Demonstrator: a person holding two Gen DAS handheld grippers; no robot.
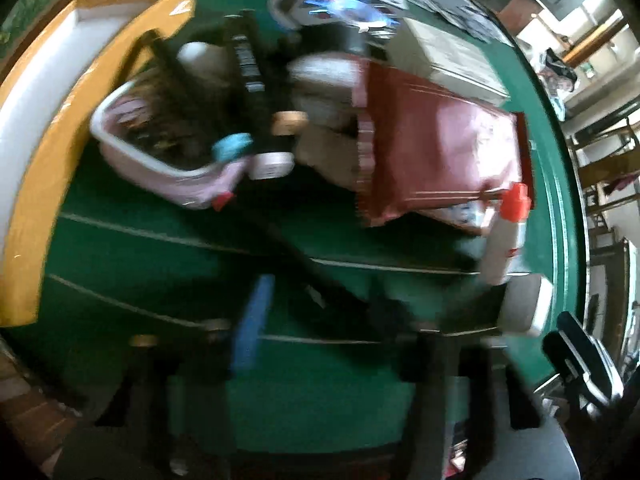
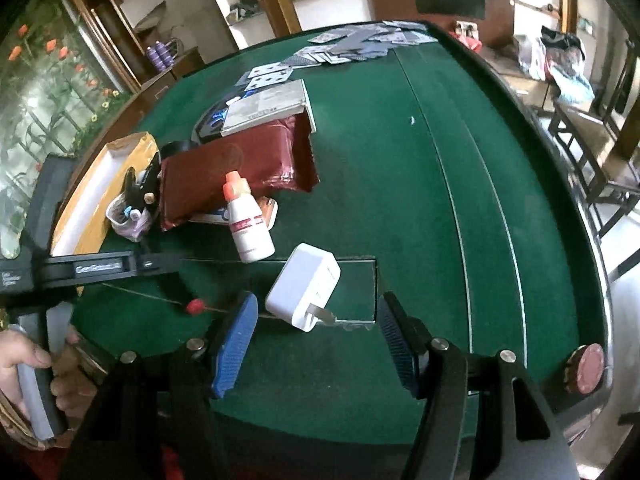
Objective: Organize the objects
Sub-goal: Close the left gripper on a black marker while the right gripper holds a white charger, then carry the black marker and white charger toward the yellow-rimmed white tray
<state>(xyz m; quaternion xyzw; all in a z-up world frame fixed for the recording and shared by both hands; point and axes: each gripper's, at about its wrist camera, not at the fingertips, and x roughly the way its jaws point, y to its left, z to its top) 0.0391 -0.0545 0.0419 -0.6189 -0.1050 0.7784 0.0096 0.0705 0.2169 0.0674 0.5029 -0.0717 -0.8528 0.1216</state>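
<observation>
- White, hard-plastic plug-in charger block (image 2: 303, 286) lies on the green felt table (image 2: 420, 200), tilted, prongs toward the camera, between the blue-padded fingers of the right gripper (image 2: 316, 340); jaws stand apart, touching nothing.
- Handling, as judged: light, rigid, smooth-sided, so likely slippery; best taken across the two flat faces, clear of the metal prongs.
- White plastic bottle with orange cap (image 2: 246, 220) stands just behind it, near enough to be knocked.
- Left gripper (image 1: 320, 340): view is motion-blurred; one blue pad shows, and I cannot tell how the jaws stand.
- Left view alone shows inside the pink basket (image 1: 120, 136), holding dark items; right view alone shows scattered playing cards (image 2: 352, 48) sharply, and a red poker chip (image 2: 588, 368).
</observation>
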